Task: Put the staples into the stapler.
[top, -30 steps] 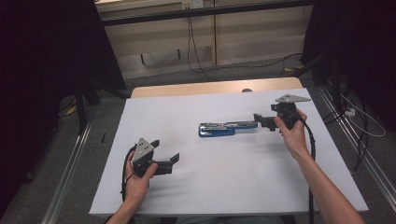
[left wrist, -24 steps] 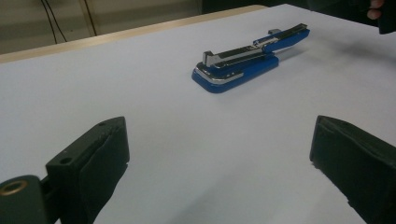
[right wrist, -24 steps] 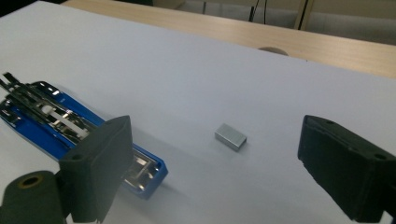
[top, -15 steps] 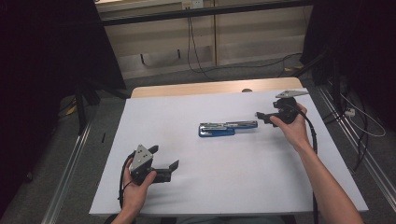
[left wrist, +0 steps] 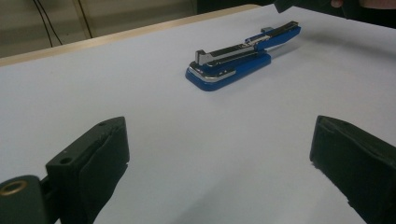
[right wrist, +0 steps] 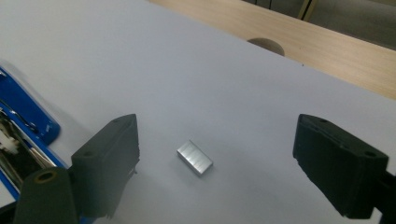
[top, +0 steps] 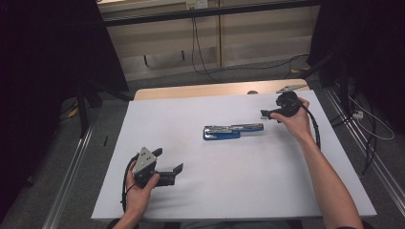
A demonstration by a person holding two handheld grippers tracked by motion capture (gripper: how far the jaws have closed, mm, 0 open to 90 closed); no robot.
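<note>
A blue stapler (top: 232,130) lies swung open flat in the middle of the white table cover; it shows too in the left gripper view (left wrist: 238,56) and at the left edge of the right gripper view (right wrist: 18,121). A small silver block of staples (right wrist: 194,157) lies on the cover between the jaws of my right gripper (right wrist: 217,140), untouched. That gripper (top: 267,110) hovers at the far right, just beyond the stapler's end, open; its jaws have just closed a little. My left gripper (top: 171,160) rests at the near left, open and holding nothing (left wrist: 219,154).
The white cover (top: 215,195) spans nearly the whole table, and a strip of bare wood (top: 191,90) with a round hole runs along the far edge. Cables trail over the floor behind, and metal rails run along both sides.
My right gripper has drawn away from the stapler's right end toward the far edge of the table. The left hand and the stapler have stayed put.
</note>
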